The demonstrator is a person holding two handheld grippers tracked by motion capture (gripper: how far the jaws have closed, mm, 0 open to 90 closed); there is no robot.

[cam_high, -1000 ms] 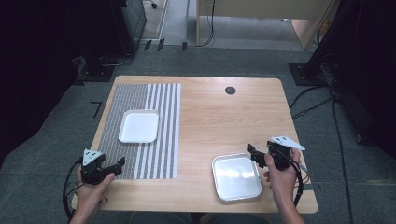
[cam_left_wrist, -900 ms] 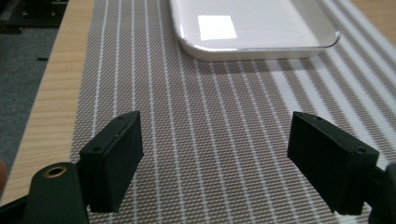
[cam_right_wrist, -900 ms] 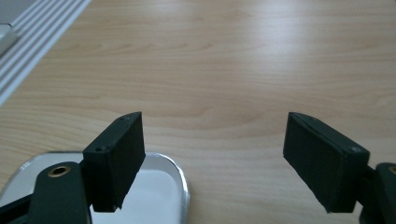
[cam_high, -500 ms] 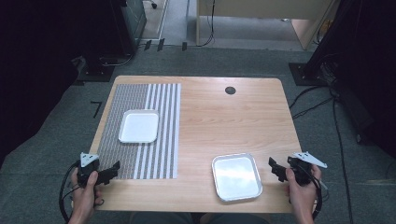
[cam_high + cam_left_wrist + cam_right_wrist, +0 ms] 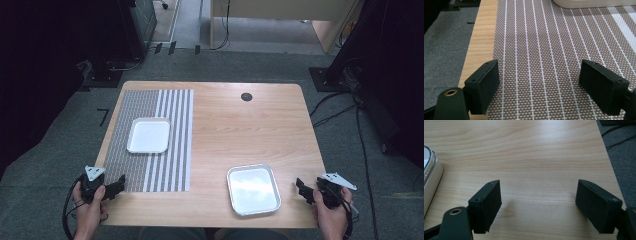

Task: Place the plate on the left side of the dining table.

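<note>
Both grippers rest at the near table corners, jaws spread and empty.

The right gripper [image 5: 303, 189] sits near the metal tray [image 5: 253, 189], apart from it, on bare wood; the left gripper [image 5: 118, 185] hovers over the striped mat [image 5: 150, 165], well short of the white tray [image 5: 148, 135].

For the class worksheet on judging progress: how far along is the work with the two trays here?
Looks done: one white tray lies on the striped mat, the other tray on bare wood near the right gripper. In hand: nothing; the left gripper and the right both stand open and empty at the table's near corners. Left: possibly nothing.
</note>
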